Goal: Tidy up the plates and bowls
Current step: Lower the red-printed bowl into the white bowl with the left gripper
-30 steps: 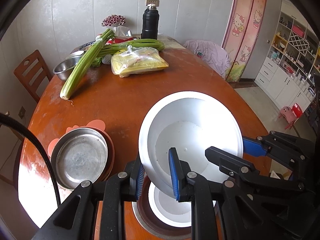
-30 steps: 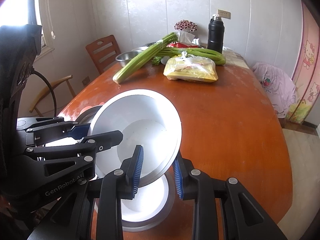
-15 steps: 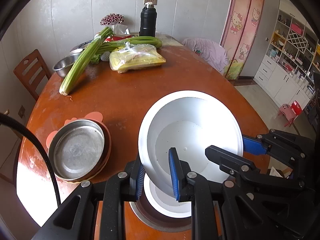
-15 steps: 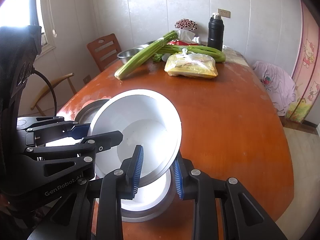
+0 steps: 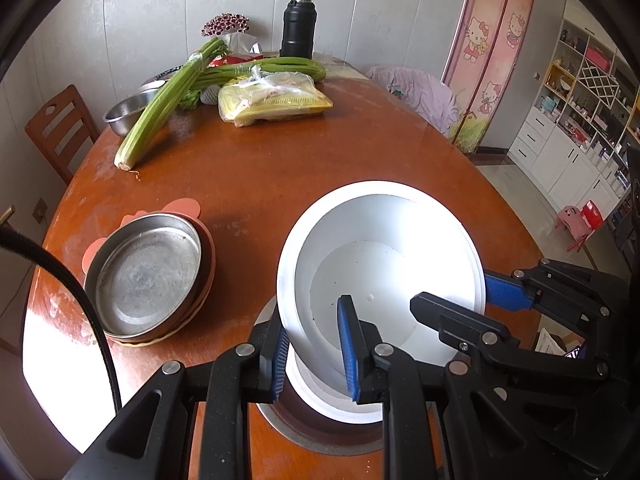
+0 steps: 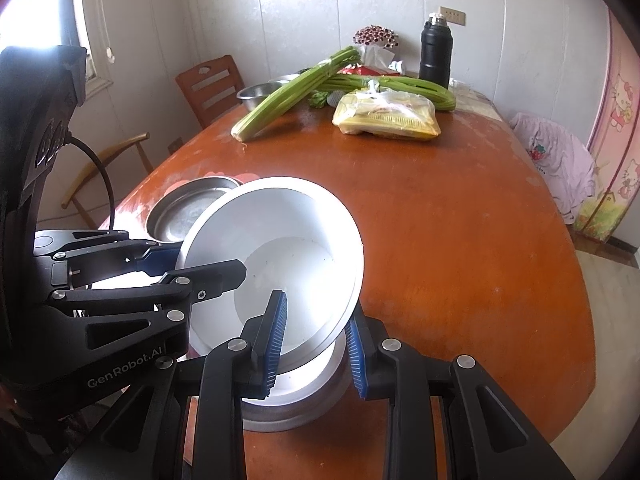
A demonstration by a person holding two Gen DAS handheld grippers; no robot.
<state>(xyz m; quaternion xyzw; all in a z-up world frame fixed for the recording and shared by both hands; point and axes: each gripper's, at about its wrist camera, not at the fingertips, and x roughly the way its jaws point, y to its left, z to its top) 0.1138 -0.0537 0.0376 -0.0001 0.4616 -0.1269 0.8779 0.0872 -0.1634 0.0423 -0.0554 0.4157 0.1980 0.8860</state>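
A white bowl (image 5: pixel 380 272) (image 6: pixel 288 248) hangs tilted over the near end of the brown table (image 5: pixel 280 184). My left gripper (image 5: pixel 314 320) (image 6: pixel 204 262) is shut on its left rim. My right gripper (image 6: pixel 316 312) (image 5: pixel 460 296) is shut on its right rim. Right under the held bowl stands a second white bowl (image 5: pixel 336 404) (image 6: pixel 304 384) inside a steel dish (image 5: pixel 320 440) (image 6: pixel 280 420). To the left a steel plate (image 5: pixel 148 276) (image 6: pixel 188 208) rests on a stack of brown and pink plates (image 5: pixel 184 206).
At the far end lie celery bunches (image 5: pixel 160 108), a yellow food packet (image 5: pixel 276 100), a steel bowl (image 5: pixel 124 114) and a black flask (image 5: pixel 298 26). A wooden chair (image 5: pixel 60 132) stands at the left, and a cloth-covered seat (image 5: pixel 416 92) at the right.
Both grippers have sunk a little with the white bowl still held between them, bringing it closer to the stack underneath. The steel plate at the left now shows in the right wrist view.
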